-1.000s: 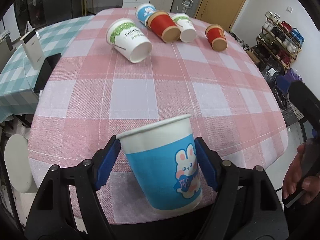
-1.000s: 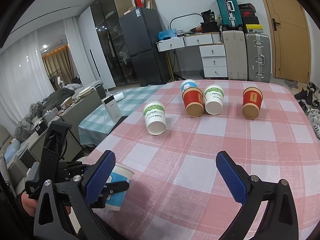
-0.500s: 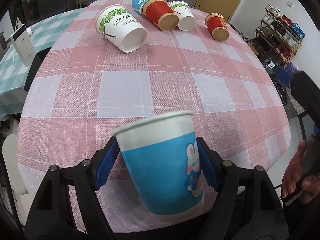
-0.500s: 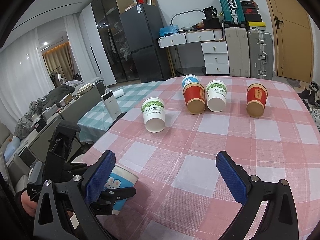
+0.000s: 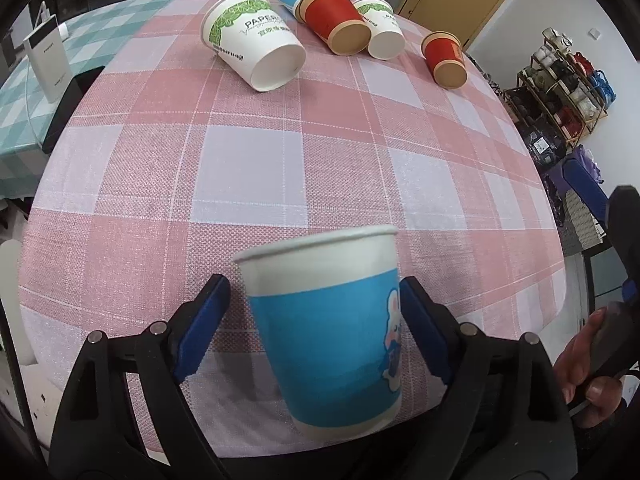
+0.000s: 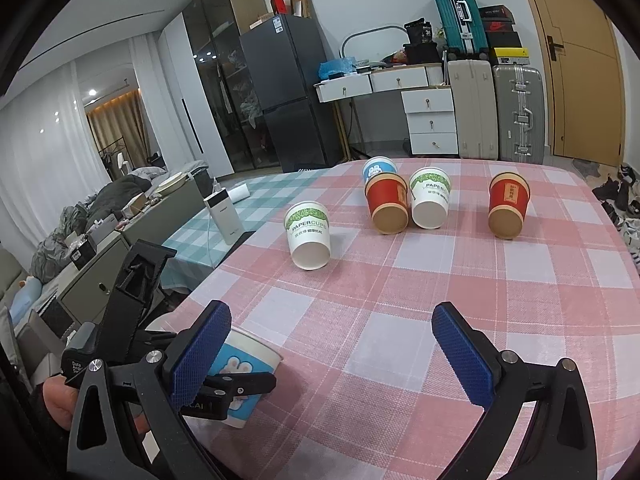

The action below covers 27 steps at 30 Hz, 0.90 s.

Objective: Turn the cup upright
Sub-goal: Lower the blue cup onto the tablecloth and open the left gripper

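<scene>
While the left hand-held gripper (image 5: 314, 316) clamps it, blue cup (image 5: 332, 332) sits upright

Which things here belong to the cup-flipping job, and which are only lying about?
For the job:
- blue rabbit cup, between the left gripper fingers
- five cups lying on the checked table, e.g. green-leaf cup
- right gripper, open

Lying about:
- white power bank
- suitcases

In the right wrist view, the left gripper (image 6: 224, 364) and the right gripper's near finger (image 6: 200, 354) are hiding most of the blue cup (image 6: 244, 364) at 8 o'clock. At 12 o'clock, the red cup (image 6: 386, 204) is covering the lower part of the far blue cup (image 6: 378, 169). The hand (image 5: 588, 364) is being cut off at 4 o'clock in the left wrist view.
</scene>
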Motion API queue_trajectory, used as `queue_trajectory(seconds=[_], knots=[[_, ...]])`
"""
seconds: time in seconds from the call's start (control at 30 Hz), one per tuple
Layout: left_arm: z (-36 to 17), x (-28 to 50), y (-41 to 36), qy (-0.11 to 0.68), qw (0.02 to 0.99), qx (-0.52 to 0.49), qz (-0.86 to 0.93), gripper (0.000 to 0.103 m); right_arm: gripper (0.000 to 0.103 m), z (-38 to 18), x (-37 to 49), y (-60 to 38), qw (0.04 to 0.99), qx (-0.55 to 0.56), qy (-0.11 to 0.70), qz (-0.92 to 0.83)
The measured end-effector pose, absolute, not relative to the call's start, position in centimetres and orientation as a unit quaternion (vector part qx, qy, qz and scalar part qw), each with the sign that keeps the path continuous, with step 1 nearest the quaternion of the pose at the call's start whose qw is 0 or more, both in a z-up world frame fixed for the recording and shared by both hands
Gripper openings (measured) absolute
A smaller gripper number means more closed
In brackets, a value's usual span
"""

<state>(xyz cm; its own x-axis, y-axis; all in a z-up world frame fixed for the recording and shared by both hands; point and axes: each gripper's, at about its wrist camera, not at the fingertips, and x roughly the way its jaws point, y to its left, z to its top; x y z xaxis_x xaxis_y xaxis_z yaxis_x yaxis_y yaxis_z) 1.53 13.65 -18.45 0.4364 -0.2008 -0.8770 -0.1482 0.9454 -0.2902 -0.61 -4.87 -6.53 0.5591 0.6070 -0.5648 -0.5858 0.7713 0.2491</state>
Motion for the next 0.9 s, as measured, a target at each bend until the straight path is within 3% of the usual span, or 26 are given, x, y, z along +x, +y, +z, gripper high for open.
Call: queue_trajectory(seconds=[0.5, 0.77, 0.9], knots=[[-13.1, -0.5, 13.6, 0.465, 0.872, -0.154, 0.011, 0.086, 0.103, -5.7, -1.0, -6.3, 0.884, 0.031, 0.324, 0.335], [-7.2, -3.8, 13.5, 0.368, 0.920, -0.126, 0.048, 0.086, 0.103, -4.1, -2.2, -6.7, 0.886, 0.035, 0.309, 0.343], [-4.5, -6.2, 13.8, 0.317, 0.938, -0.123, 0.066, 0.091, 0.103, -3.0, -3.1, -6.7, 0.887, 0.034, 0.299, 0.349]])
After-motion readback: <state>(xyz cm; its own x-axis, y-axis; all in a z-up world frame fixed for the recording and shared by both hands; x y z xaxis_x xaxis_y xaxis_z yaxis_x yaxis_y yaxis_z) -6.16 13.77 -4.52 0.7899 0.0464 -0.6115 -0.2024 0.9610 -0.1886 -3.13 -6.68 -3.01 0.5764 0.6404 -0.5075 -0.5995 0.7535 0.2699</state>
